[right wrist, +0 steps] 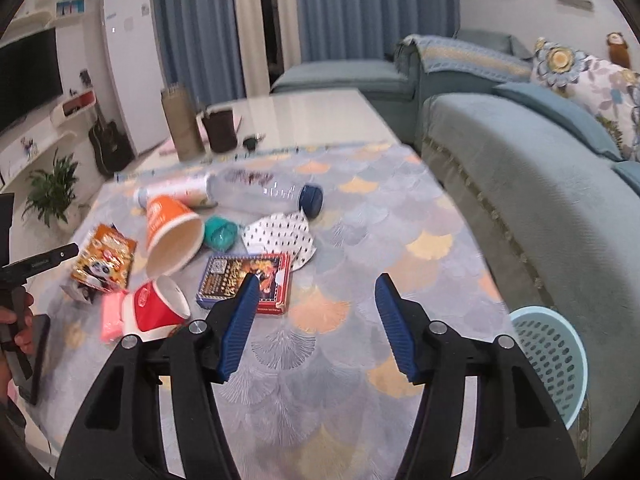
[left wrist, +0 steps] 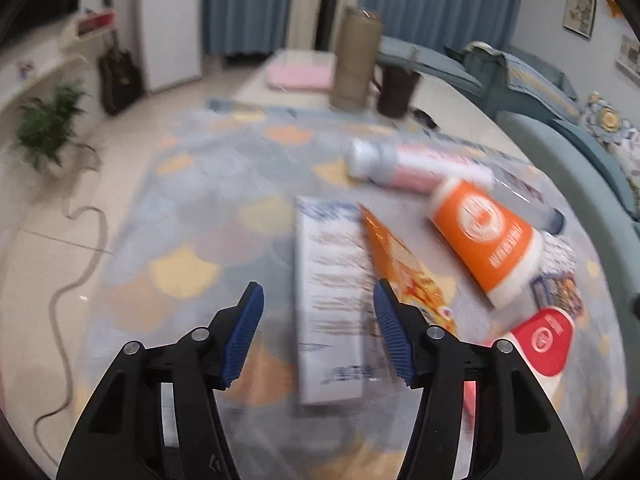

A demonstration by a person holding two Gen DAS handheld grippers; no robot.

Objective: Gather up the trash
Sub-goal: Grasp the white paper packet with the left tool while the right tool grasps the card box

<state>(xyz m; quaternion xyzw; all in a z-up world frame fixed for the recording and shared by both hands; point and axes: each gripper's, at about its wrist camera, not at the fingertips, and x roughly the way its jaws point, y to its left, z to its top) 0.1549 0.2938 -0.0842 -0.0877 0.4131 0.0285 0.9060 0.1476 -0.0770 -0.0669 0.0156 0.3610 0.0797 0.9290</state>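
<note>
Trash lies on the patterned tablecloth. An orange paper cup lies on its side, also in the left wrist view. A red cup lies by a pink piece. An orange snack packet, a card box, a teal lid, a clear bottle with blue cap and a white tube lie around. My left gripper is open above a white box. My right gripper is open and empty, near the card box.
A light blue perforated basket stands at the table's right edge beside the teal sofa. A tan cylinder and a dark cup stand at the far end of the table. A plant stands on the floor at left.
</note>
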